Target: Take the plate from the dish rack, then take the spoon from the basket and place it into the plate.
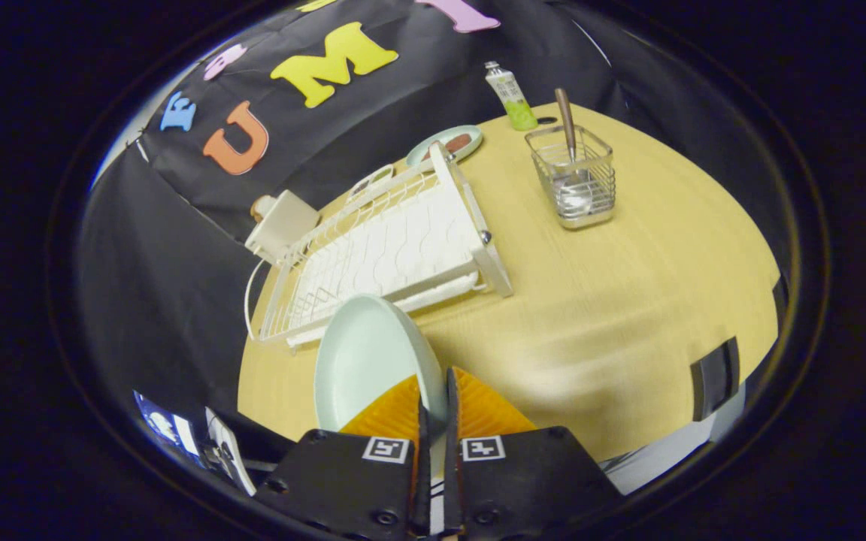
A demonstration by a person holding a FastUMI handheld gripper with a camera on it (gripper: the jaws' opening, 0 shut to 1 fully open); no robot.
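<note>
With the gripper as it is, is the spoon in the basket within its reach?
Probably not yet: the gripper is shut on the plate. The table towards the basket and spoon looks open.

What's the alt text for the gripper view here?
The gripper is shut on the rim of a pale plate, held just in front of the white dish rack on a wooden table. Beyond, a spoon stands in a wire basket.
</note>
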